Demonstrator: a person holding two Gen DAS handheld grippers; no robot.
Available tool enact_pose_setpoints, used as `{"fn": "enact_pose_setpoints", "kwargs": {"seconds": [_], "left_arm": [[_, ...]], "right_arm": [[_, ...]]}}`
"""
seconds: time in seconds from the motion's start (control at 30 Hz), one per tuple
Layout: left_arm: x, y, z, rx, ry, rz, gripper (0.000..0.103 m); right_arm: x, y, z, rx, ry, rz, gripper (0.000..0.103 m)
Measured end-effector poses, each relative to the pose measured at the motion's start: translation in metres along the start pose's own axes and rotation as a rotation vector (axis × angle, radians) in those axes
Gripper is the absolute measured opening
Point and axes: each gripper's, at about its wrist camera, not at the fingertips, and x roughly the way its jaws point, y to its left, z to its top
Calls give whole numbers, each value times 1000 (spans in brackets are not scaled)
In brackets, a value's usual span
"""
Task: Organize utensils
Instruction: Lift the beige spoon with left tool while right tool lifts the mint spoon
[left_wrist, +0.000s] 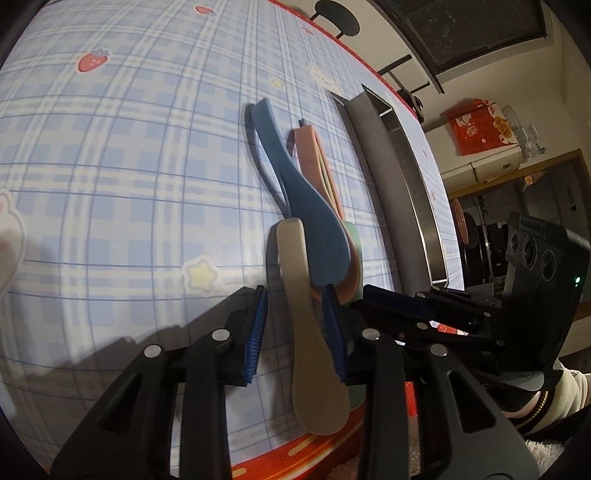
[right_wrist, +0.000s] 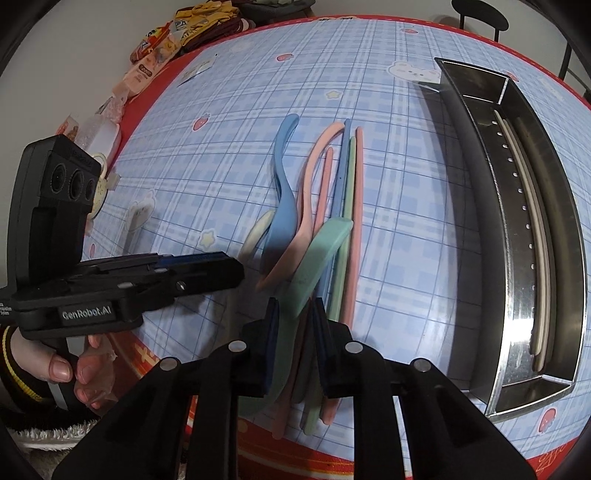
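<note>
Left wrist view, from frame left: bare checked worktop (left_wrist: 110, 184) fills the left half; at lower centre the left claw (left_wrist: 295, 332) stands with its jaws apart around the cream spoon (left_wrist: 314, 332), whose bowl hangs over the near red edge — right pad at or near the spoon, left pad clear of it, so not gripped. The handle end of the cream spoon rests against the blue spoon (left_wrist: 310, 236), which lies across a pink spoon (left_wrist: 314, 155); this overlap looks like the reason for a grasp low on the bowl end, away from the pile. Further right, the steel tray (left_wrist: 402, 192) runs along the far side of the pile, apparently the destination. Right wrist view, left to right: the other hand's tool at mid-left, then cream, blue and pink spoons fanned at centre, then the green spoon (right_wrist: 317, 262) with pink, blue and green chopsticks (right_wrist: 351, 221) beside it. The right claw (right_wrist: 295, 339) at lower centre straddles the green spoon and some chopstick ends; jaws narrowly apart, whether they pinch anything I cannot tell. At right the tray (right_wrist: 509, 258) is near but apart from the pile — it holds a pale chopstick (right_wrist: 532, 229) lengthwise, so likewise-aligned placement seems intended.
</note>
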Motion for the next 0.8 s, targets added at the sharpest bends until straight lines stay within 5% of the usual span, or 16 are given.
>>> {"fn": "enact_pose_setpoints", "kwargs": {"seconds": [0.2, 0.8], "left_arm": [[9, -2, -1, -2, 26, -19, 22], [14, -12, -3, 19, 32, 11, 22]], "right_arm": [[6, 1, 4, 0, 9, 12, 18], [7, -5, 2, 37, 9, 50, 8]]}}
